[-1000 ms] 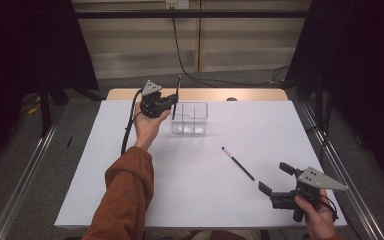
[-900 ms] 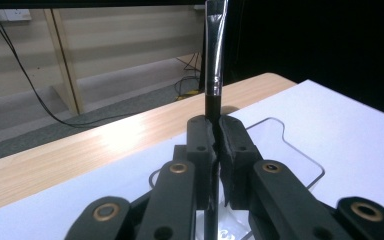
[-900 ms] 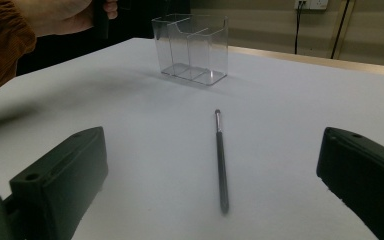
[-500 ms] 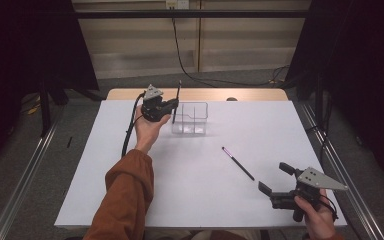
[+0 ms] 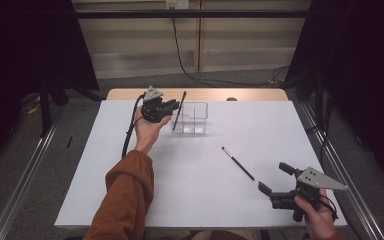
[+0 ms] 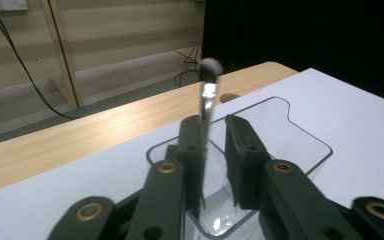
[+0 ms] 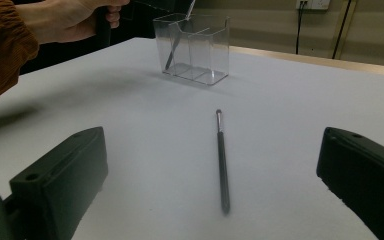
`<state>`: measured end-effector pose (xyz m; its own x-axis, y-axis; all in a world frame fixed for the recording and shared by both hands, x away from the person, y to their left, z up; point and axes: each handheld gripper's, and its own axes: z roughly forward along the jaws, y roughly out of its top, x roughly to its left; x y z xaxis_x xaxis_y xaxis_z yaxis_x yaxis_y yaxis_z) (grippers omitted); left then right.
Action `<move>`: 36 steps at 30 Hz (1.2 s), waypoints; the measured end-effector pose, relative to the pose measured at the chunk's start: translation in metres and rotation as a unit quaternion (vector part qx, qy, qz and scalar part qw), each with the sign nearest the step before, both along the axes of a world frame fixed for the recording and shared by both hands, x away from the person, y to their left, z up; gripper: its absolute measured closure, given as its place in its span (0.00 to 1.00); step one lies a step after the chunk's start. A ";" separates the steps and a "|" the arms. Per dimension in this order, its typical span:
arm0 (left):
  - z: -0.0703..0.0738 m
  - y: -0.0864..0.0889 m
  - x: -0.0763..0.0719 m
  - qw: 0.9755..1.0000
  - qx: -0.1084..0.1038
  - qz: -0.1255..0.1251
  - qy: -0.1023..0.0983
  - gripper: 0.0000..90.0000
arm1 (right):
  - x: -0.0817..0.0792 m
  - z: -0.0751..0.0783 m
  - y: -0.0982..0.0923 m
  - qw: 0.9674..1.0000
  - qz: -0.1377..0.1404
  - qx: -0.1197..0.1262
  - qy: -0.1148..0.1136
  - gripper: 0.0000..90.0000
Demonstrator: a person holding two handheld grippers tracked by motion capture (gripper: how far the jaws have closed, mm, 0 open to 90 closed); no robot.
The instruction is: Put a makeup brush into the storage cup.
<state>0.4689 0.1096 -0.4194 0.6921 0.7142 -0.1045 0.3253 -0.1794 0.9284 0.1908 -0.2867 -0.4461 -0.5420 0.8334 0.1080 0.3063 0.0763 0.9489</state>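
Observation:
A clear two-compartment container (image 5: 192,118) stands at the far middle of the white table. A dark pen (image 5: 179,111) stands slanted in its left compartment, top leaning toward my left gripper (image 5: 169,106). In the left gripper view the jaws are slightly apart over the container (image 6: 280,130); the pen (image 6: 207,95) rests against the left jaw, with a gap to the right jaw. A second dark pen (image 5: 237,163) lies flat on the table. My right gripper (image 5: 274,177) hovers open just short of that pen (image 7: 221,160), jaws wide, nothing between them.
The white sheet (image 5: 105,190) covers the table; a wooden strip (image 5: 255,94) runs along its far edge. A person's orange sleeve (image 5: 125,200) stretches up the left side. The container (image 7: 195,47) and the left hand (image 7: 65,22) appear far off in the right gripper view.
The pen at the left gripper has gone from upright to slanted, its lower end down in the container. The left gripper shifted slightly. The right gripper has not moved.

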 end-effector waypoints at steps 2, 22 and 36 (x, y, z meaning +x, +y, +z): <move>0.000 0.000 0.000 1.000 -0.004 0.001 0.000 0.82 | 0.000 0.000 0.000 1.000 -0.001 0.001 0.000 0.00; 0.010 0.014 -0.018 0.999 -0.016 0.023 0.015 0.14 | 0.000 0.000 0.000 1.000 -0.002 0.000 -0.001 0.00; 0.018 0.017 -0.037 1.000 -0.006 0.005 0.006 0.03 | 0.000 0.000 0.001 1.000 -0.004 0.000 -0.003 0.00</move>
